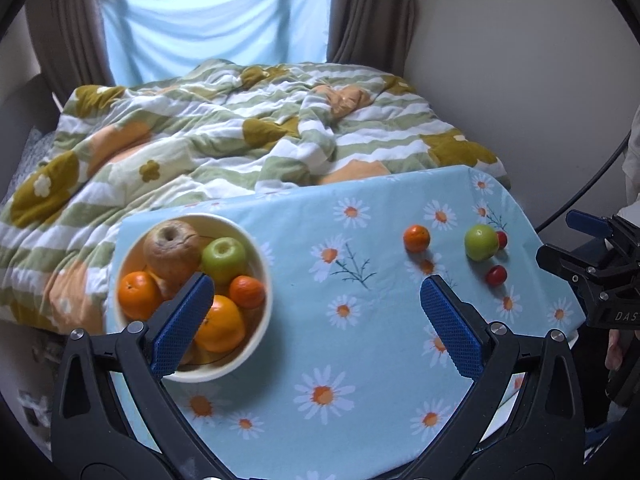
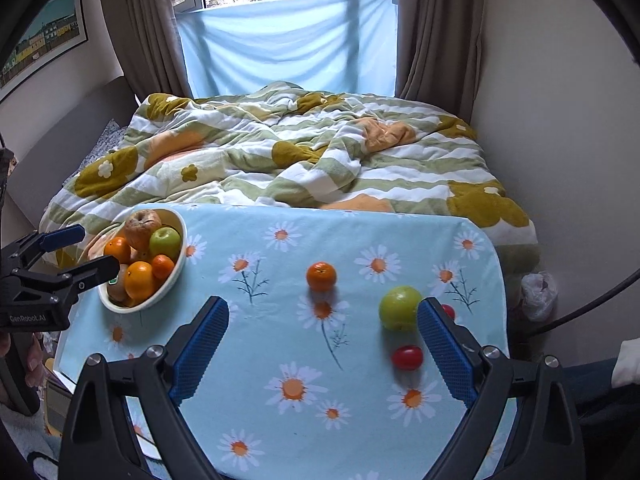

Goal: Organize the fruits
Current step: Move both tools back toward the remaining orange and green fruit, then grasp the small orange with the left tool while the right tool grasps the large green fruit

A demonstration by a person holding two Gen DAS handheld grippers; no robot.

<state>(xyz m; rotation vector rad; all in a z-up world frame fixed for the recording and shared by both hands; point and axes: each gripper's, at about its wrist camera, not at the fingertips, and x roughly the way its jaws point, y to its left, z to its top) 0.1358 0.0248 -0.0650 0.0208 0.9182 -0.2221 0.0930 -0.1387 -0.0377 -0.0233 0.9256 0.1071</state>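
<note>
Loose on the daisy-print cloth (image 2: 280, 360) between the right gripper's (image 2: 323, 342) spread fingers: one round tangerine (image 2: 321, 276), one glossy green apple (image 2: 400, 307), two red tomatoes (image 2: 407, 357). The cream bowl (image 1: 262, 256), behind the left gripper's (image 1: 316, 318) spread fingers, holds four oranges, one green apple, one wrinkled brown apple. A rumpled quilt (image 1: 208, 136) lies beyond.
</note>
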